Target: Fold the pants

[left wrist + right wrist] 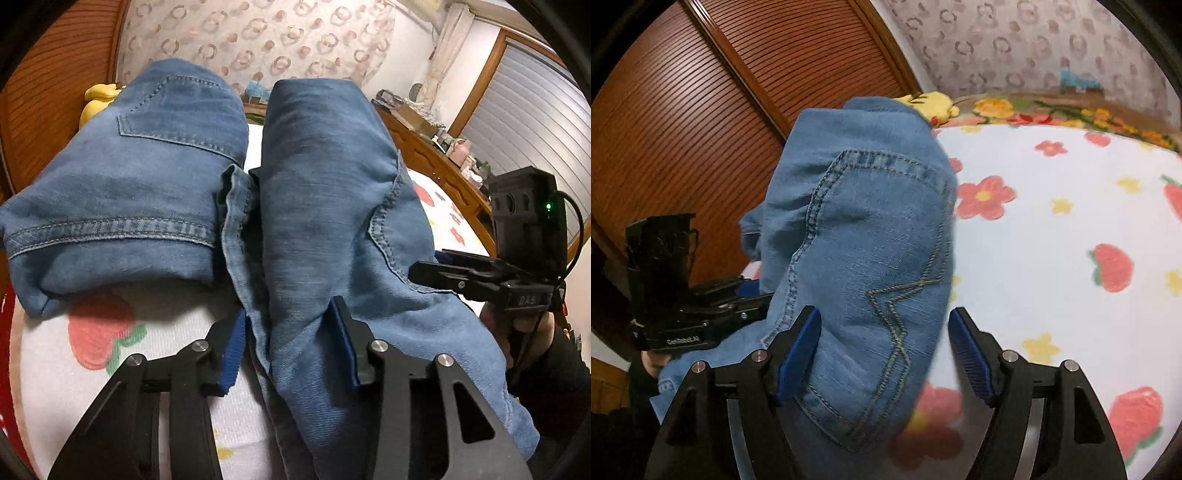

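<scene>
Blue jeans [314, 192] are lying on a bed, spread over a white blanket [110, 332] printed with red flowers and strawberries. In the left wrist view the denim is showing as two lobes with a narrow gap between them; the left-hand lobe is carrying a back pocket and a stitched hem.

Left gripper [291, 343] is sitting low over the near edge of the right-hand lobe. Its blue pads are standing on either side of a ridge of cloth; the right pad is lying against the denim, the left one at the fold's edge. Whether they are truly pinching, I cannot tell.

Right gripper [884, 354] is hovering over a back pocket with zigzag stitching. Its fingers are standing wide apart: the left pad is close against the denim, the right pad is clear over the blanket, and nothing is clamped.

Each gripper is appearing at the edge of the other's view, held by a hand [517, 325] in a dark sleeve.

A yellow plush toy [929, 105] is lying past the far end of the jeans. A brown slatted door [701, 110] is standing behind the bed.
</scene>
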Demonstrator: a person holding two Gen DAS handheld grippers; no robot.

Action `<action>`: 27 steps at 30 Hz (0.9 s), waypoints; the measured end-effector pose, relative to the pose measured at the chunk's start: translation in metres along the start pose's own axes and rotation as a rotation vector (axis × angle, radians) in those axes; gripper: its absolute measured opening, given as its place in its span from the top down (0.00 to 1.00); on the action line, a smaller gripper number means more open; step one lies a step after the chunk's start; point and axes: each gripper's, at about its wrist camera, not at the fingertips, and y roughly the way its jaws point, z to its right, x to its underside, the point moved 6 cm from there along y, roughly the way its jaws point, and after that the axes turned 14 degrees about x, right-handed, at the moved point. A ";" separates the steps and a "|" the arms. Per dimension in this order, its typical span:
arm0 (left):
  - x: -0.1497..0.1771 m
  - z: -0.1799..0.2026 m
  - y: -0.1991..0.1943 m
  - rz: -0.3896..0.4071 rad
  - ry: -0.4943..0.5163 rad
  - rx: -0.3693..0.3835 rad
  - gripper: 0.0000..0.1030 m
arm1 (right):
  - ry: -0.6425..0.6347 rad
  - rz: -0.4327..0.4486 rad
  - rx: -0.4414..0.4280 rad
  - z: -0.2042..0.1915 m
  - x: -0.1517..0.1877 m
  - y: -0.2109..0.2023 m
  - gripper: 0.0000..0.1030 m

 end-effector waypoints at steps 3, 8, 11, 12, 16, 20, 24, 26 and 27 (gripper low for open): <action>0.000 0.013 -0.005 0.010 0.029 0.002 0.87 | -0.031 -0.009 -0.036 -0.012 -0.008 0.010 0.62; -0.006 0.037 -0.028 0.047 0.080 -0.021 0.89 | -0.123 0.085 -0.031 -0.049 -0.028 -0.015 0.81; -0.021 0.046 -0.059 0.127 0.092 -0.010 0.89 | -0.179 0.132 -0.042 -0.075 -0.044 -0.032 0.81; -0.028 0.048 -0.073 0.158 0.099 -0.008 0.89 | -0.198 0.148 -0.050 -0.086 -0.053 -0.036 0.81; -0.056 0.051 -0.115 0.247 0.129 -0.018 0.89 | -0.282 0.204 -0.073 -0.124 -0.088 -0.051 0.82; -0.087 0.038 -0.158 0.333 0.143 -0.058 0.89 | -0.353 0.256 -0.129 -0.174 -0.135 -0.054 0.82; -0.114 0.011 -0.200 0.387 0.164 -0.145 0.89 | -0.385 0.312 -0.183 -0.211 -0.176 -0.043 0.82; -0.133 -0.003 -0.199 0.372 0.174 -0.189 0.89 | -0.364 0.330 -0.199 -0.220 -0.198 -0.024 0.82; -0.142 -0.012 -0.194 0.356 0.175 -0.206 0.89 | -0.342 0.331 -0.204 -0.218 -0.206 -0.012 0.82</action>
